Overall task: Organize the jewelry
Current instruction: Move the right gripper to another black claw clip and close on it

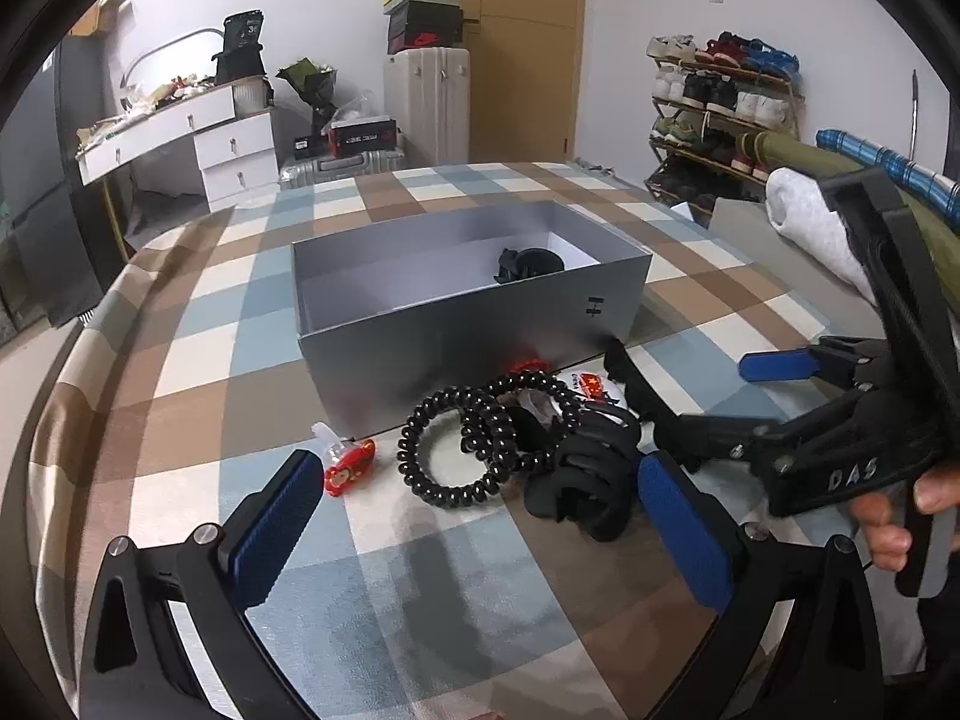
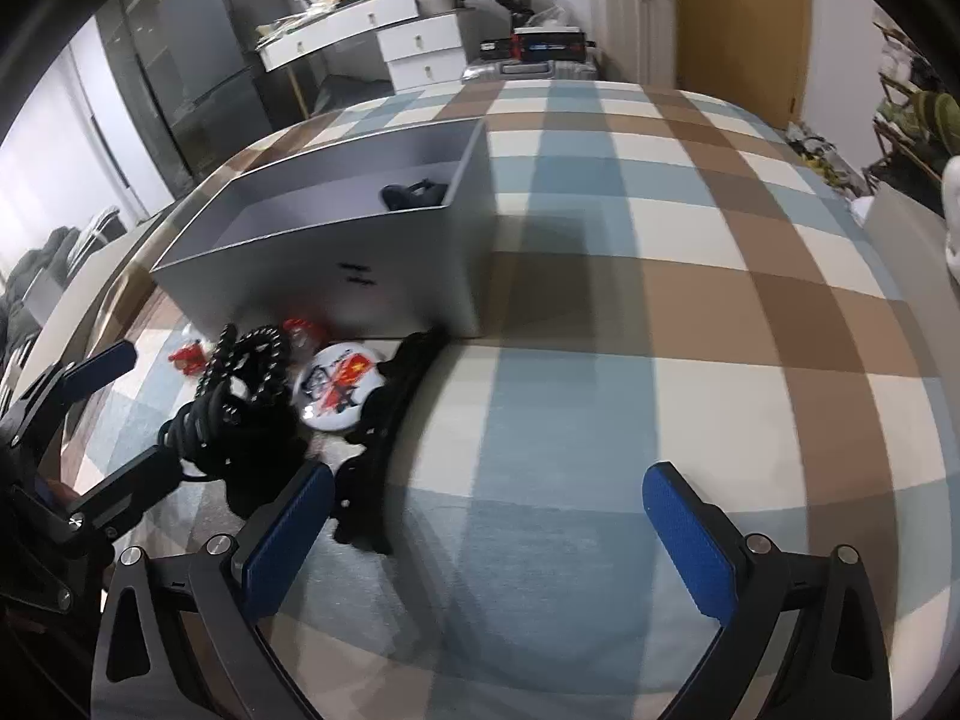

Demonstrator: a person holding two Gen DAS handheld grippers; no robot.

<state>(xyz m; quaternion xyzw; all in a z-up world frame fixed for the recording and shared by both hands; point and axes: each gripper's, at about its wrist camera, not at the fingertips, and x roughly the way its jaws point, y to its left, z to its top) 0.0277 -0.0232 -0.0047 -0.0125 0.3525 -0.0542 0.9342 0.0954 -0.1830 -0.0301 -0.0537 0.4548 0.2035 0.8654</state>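
An open grey box (image 1: 468, 306) (image 2: 336, 258) stands on the checked cloth with one black hair accessory (image 1: 528, 264) (image 2: 414, 192) inside. In front of it lies a pile: black spiral hair ties (image 1: 468, 444) (image 2: 258, 360), a black claw clip (image 1: 588, 480), a red clip (image 1: 348, 468) (image 2: 189, 354), a round white badge (image 1: 588, 387) (image 2: 339, 387) and a long black strip-like piece (image 2: 384, 408). My left gripper (image 1: 477, 528) (image 2: 153, 405) is open just short of the pile, holding nothing. My right gripper (image 2: 489, 534) (image 1: 702, 399) is open over bare cloth to the right of the pile.
The cloth-covered surface (image 2: 660, 300) stretches wide to the right of the box. A rolled white towel (image 1: 810, 222) and green roll lie at its right edge. A hand (image 1: 900, 516) holds the right gripper's handle. Drawers, suitcases and a shoe rack (image 1: 720, 102) stand behind.
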